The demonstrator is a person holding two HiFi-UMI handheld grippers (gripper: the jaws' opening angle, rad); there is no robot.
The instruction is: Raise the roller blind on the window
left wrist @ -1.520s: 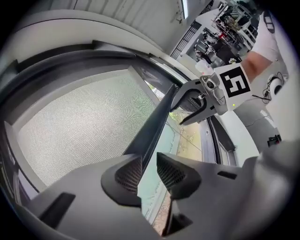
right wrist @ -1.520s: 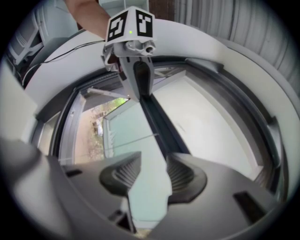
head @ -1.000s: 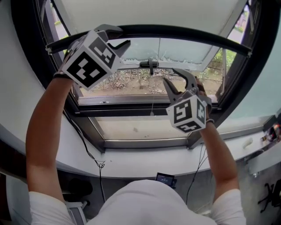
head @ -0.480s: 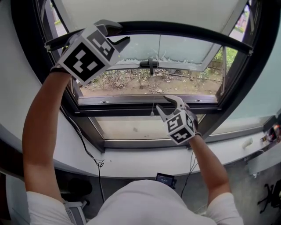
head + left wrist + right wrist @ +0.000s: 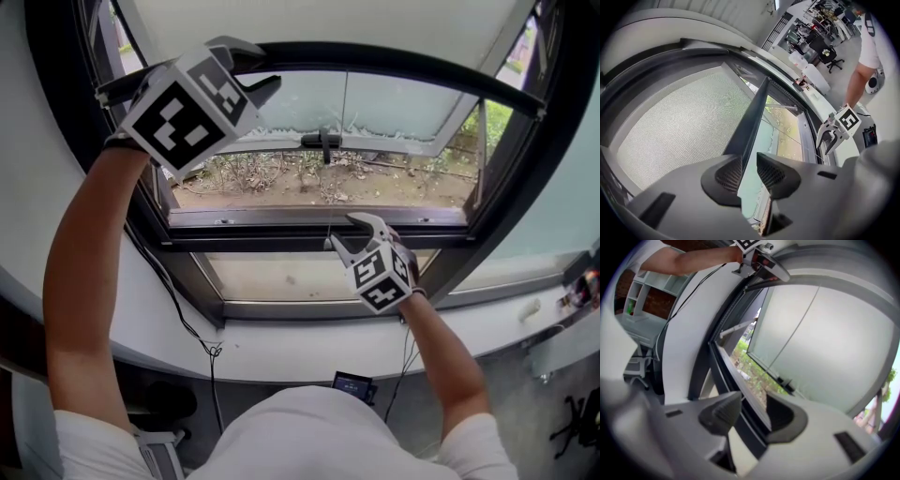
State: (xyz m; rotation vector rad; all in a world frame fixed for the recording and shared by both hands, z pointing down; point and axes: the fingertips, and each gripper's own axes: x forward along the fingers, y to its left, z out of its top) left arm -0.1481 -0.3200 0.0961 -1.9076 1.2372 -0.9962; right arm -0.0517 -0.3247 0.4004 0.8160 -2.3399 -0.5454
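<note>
The white roller blind (image 5: 309, 23) hangs over the top of the window, ending in a dark bottom bar (image 5: 422, 80). My left gripper (image 5: 262, 73) is up at the bar's left part, one finger above it and one below, shut on it. In the left gripper view the bar (image 5: 754, 112) runs in between the pads (image 5: 729, 176). A thin pull cord (image 5: 336, 159) hangs down the middle of the window. My right gripper (image 5: 345, 231) is low beside the cord's end, open. Nothing shows between its pads (image 5: 722, 413) in the right gripper view.
Behind the blind an open window sash with a dark handle (image 5: 322, 141) tilts outward over ground with plants. The dark window frame (image 5: 281, 305) sits above a white sill (image 5: 281, 347). A black cable (image 5: 187, 319) hangs at the left, a small device (image 5: 353, 382) lies below.
My right gripper has come down from about the height of the window handle to the lower frame and has rolled. The left gripper and the bar have stayed where they were.
</note>
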